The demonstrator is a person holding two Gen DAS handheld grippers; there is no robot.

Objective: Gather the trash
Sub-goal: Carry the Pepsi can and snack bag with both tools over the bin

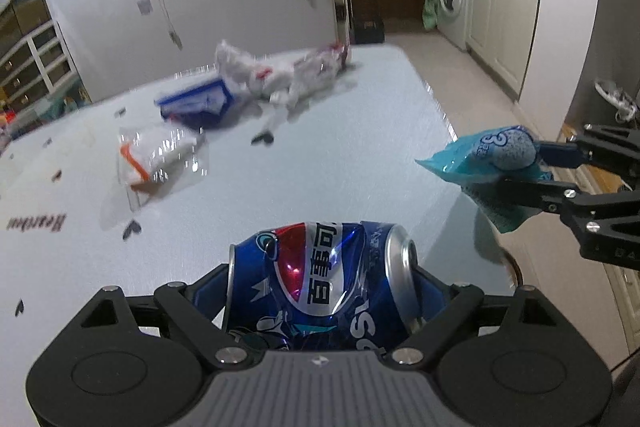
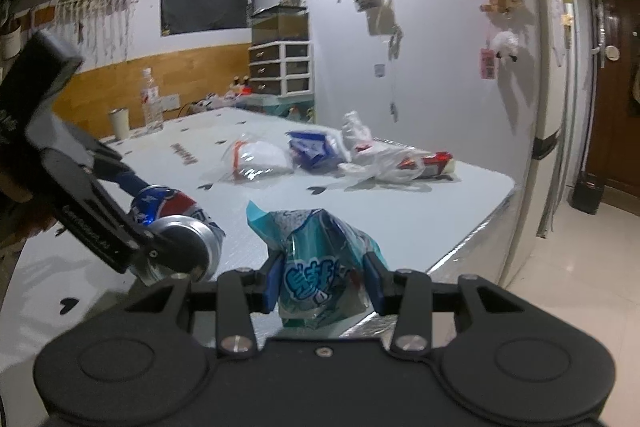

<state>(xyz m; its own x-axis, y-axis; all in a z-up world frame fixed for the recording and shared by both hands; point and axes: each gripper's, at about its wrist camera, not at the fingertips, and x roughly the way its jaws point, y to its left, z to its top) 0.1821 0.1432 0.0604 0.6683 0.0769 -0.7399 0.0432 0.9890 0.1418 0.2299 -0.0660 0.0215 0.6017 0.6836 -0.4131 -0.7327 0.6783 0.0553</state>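
Pale blue tabletop carries our loose trash: a white plastic bag at the far end, a blue-and-white packet just beside it, and a clear bag nearer us. We hold the crushed blue cola can lengthwise in our widely spread left gripper. Our right gripper, nearly closed, pinches a crumpled teal wrapper over the table edge.
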